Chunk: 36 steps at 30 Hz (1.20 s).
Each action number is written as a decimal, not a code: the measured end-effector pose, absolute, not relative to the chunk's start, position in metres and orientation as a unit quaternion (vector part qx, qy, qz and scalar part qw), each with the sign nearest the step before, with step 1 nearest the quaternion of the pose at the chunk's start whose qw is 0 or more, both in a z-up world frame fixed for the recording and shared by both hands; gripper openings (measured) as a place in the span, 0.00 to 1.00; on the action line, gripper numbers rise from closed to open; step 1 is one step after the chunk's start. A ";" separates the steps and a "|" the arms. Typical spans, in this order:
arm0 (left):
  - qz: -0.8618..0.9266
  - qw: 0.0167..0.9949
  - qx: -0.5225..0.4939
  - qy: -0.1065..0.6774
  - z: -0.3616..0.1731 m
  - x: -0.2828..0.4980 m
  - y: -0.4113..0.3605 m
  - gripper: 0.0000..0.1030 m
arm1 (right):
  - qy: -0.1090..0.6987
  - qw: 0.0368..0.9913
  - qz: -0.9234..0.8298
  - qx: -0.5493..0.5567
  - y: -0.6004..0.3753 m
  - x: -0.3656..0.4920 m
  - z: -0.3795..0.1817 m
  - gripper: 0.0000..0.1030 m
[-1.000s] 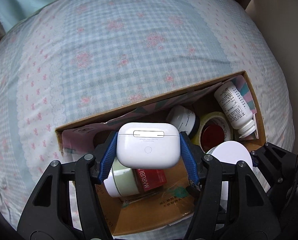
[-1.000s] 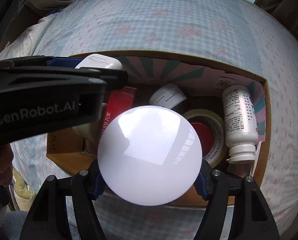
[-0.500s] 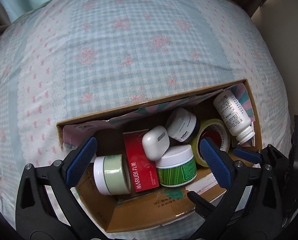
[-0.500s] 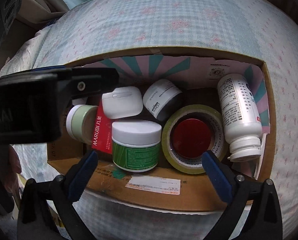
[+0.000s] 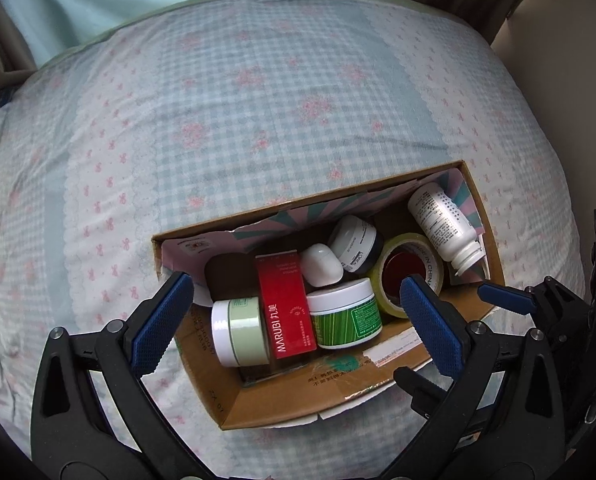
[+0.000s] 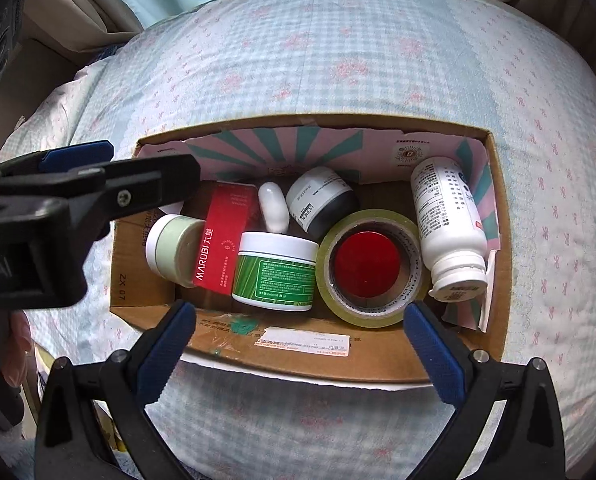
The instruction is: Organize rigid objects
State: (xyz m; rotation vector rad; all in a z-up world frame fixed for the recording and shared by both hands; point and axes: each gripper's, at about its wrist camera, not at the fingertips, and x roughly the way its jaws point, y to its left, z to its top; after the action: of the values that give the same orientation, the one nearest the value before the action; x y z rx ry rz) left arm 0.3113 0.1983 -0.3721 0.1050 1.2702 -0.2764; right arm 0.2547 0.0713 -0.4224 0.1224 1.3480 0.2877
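An open cardboard box [image 5: 305, 400] [image 6: 309, 356] lies on the bed. In it are a white earbud case [image 5: 321, 264] [image 6: 273, 208], a green jar with a white lid [image 5: 343, 314] [image 6: 276, 272], a red MARUBI carton [image 5: 284, 304] [image 6: 224, 240], a pale green jar [image 5: 240, 330] [image 6: 174, 248], a black-and-white jar [image 5: 353, 244] [image 6: 317, 204], a tape roll [image 5: 411, 276] [image 6: 371, 268] around a red lid, and a white bottle [image 5: 443, 226] [image 6: 449, 220]. My left gripper [image 5: 294, 322] and right gripper [image 6: 299, 354] are open and empty above the box's near side.
The bed has a blue-and-white checked cover with pink flowers [image 5: 258, 100] [image 6: 337, 60]. My left gripper's body [image 6: 58, 216] reaches over the box's left end in the right wrist view. My right gripper's fingers [image 5: 505, 300] show at the right of the left wrist view.
My left gripper let go of the earbud case and my right gripper let go of the white-lidded green jar; both now lie in the box. Both grippers opened and pulled back.
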 end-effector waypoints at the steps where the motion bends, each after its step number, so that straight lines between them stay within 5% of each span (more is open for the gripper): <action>1: -0.130 0.800 0.050 0.584 -0.365 0.308 0.199 1.00 | 0.616 0.774 0.132 0.055 0.069 0.251 -0.416 1.00; 25: -0.089 0.927 0.023 0.364 -0.088 0.171 0.215 1.00 | 0.441 0.896 0.009 0.047 -0.017 0.163 -0.128 1.00; 36: -0.053 0.954 0.021 0.295 -0.039 0.074 0.168 1.00 | 0.370 0.929 0.014 0.015 -0.045 0.103 -0.069 1.00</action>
State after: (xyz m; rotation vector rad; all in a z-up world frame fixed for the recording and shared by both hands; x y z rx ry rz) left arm 0.0742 0.1679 -0.0395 0.0426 0.5998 -0.1082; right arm 0.1031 -0.0446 -0.0695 0.0317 0.7586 0.0285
